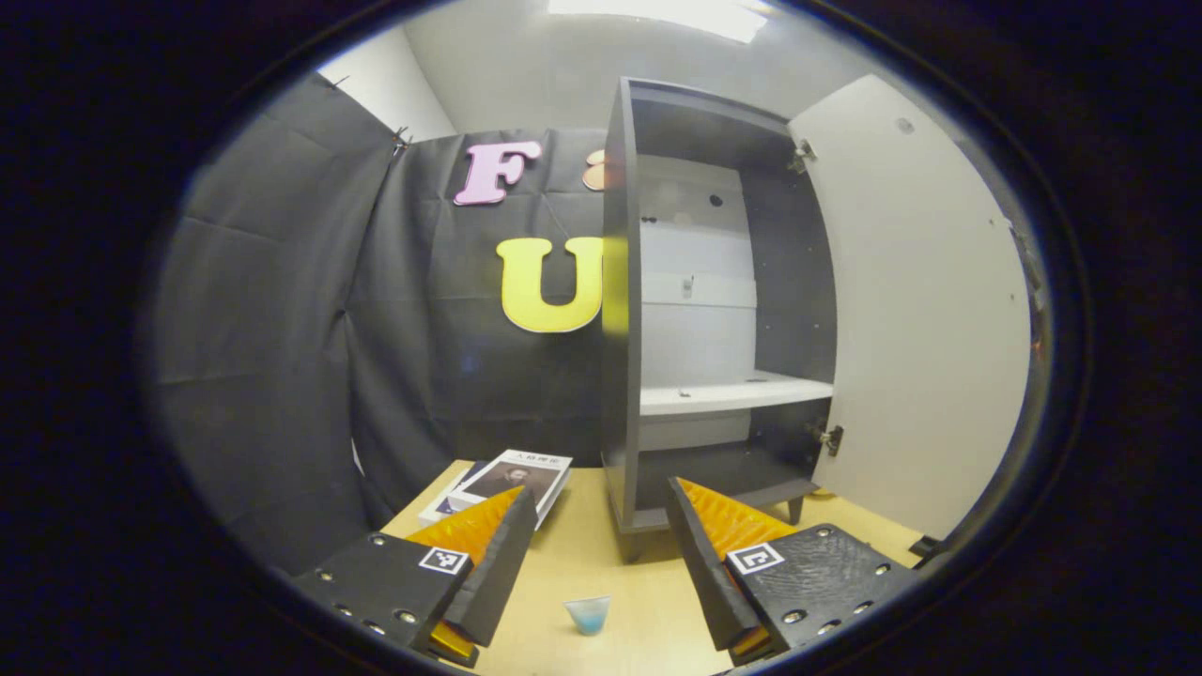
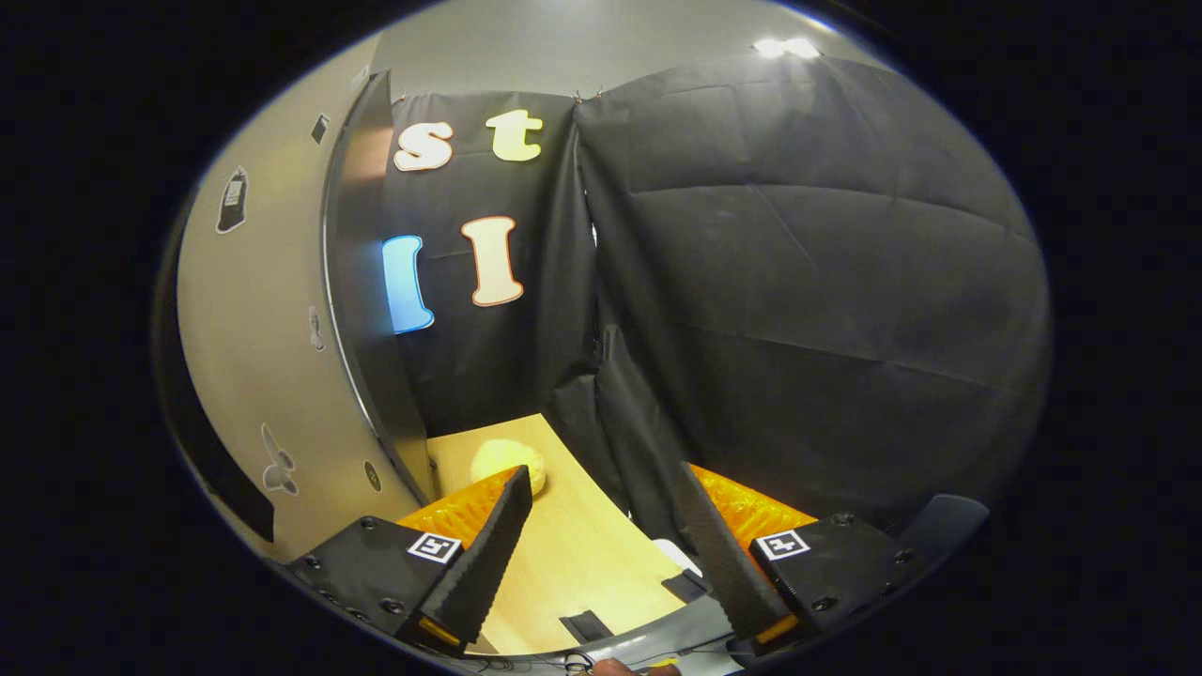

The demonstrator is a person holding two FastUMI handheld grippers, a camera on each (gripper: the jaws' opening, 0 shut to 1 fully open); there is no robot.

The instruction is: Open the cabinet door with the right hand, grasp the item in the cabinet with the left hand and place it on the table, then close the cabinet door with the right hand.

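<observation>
In the left gripper view a dark cabinet (image 1: 620,310) stands on the wooden table (image 1: 582,563) with its white door (image 1: 925,310) swung wide to the right. Its white shelf (image 1: 732,394) is bare. A small clear cup with a blue bottom (image 1: 588,614) sits on the table, low between the fingers of my left gripper (image 1: 596,554), which is open and holds nothing. In the right gripper view my right gripper (image 2: 601,535) is open above the table (image 2: 563,554), just right of the open door (image 2: 272,357), whose dark edge (image 2: 362,300) faces me.
A stack of books (image 1: 507,479) lies on the table left of the cabinet. A pale round object (image 2: 509,462) rests on the table beyond the door's edge. Black cloth walls close in on the left, the back and the right. Dark tape strips (image 2: 584,623) mark the table's near edge.
</observation>
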